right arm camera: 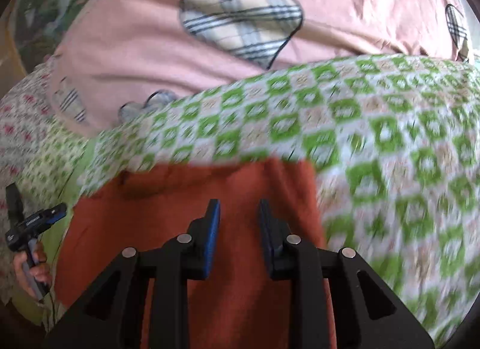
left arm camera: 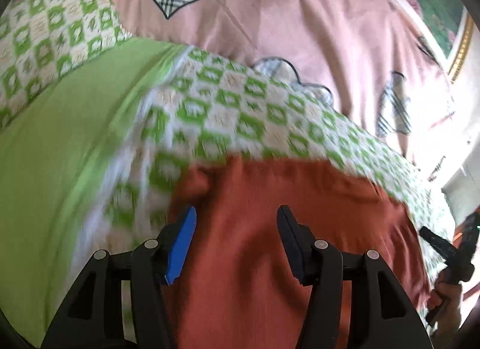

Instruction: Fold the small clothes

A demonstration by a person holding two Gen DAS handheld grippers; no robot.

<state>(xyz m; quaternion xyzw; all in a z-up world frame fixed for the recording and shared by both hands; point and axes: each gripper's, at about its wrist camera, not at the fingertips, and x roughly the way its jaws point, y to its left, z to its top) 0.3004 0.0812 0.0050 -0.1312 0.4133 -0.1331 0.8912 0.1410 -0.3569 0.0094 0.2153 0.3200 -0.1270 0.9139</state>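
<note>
Green-and-white checked bedding (left arm camera: 228,109) covers the bed, with a pink quilt (left arm camera: 300,19) bearing plaid hearts beyond. Below both sets of jaws lies the rust-red garment (left arm camera: 270,214), spread flat. Left gripper (left arm camera: 237,220) stands fairly wide apart, holding nothing. Right gripper (right arm camera: 240,214) is narrowly parted, nothing between its pads.

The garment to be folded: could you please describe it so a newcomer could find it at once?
Start from the pink quilt with plaid hearts, then come nearer across the green-and-white checked sheet. The rust-orange garment lies on that sheet, the only plain, unpatterned reddish cloth there.
</note>
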